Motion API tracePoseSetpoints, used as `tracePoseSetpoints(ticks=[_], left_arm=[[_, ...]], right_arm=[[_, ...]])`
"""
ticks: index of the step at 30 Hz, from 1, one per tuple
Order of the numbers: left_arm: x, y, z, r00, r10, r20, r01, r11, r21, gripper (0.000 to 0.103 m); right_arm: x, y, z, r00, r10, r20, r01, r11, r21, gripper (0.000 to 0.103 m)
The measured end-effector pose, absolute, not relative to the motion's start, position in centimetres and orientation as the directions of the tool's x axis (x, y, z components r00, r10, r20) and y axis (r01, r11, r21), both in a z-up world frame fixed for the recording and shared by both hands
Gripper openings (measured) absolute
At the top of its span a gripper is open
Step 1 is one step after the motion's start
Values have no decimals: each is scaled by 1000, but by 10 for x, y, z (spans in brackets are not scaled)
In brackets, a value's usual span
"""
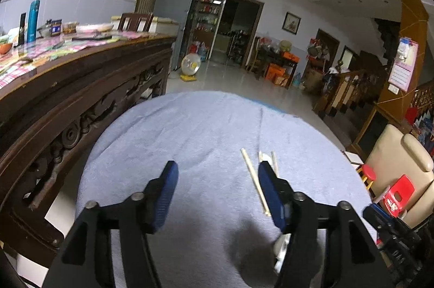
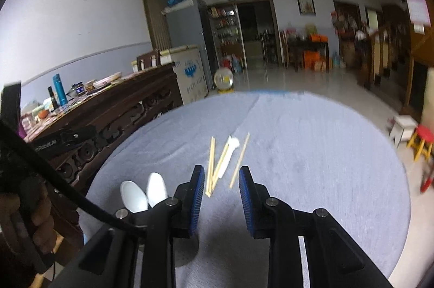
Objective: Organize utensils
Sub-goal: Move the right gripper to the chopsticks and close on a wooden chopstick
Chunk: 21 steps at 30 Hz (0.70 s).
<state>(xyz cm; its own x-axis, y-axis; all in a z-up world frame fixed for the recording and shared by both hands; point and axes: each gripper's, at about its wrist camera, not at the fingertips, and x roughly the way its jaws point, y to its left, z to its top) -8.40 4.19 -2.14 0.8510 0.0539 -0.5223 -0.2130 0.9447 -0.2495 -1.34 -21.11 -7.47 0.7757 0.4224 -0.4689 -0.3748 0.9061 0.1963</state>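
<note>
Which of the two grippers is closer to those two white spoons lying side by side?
Left, probably. The white spoons lie beside the right gripper, off its left finger. The left gripper hangs over that same side of the cloth, though its camera barely shows them.

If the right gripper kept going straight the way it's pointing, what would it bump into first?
Probably the chopsticks lying on the blue cloth. They sit just ahead of the right gripper, whose fingers are open and empty. The white spoon lies among them. Depth is uncertain.
</note>
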Motion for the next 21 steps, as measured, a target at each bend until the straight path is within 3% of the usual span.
tracePoseSetpoints(ticks=[4, 12, 21], left_arm=[[-57, 58, -40, 783, 33, -621, -231, 942, -241, 71], [5, 86, -93, 565, 1, -825, -314, 925, -213, 71], [63, 85, -121, 433, -79, -898, -280, 935, -218, 71]], right_arm=[[18, -235, -88, 693, 440, -571, -338, 898, 282, 42], [85, -259, -118, 493, 509, -705, -245, 859, 449, 42], [180, -230, -136, 325, 526, -786, -190, 850, 491, 42]])
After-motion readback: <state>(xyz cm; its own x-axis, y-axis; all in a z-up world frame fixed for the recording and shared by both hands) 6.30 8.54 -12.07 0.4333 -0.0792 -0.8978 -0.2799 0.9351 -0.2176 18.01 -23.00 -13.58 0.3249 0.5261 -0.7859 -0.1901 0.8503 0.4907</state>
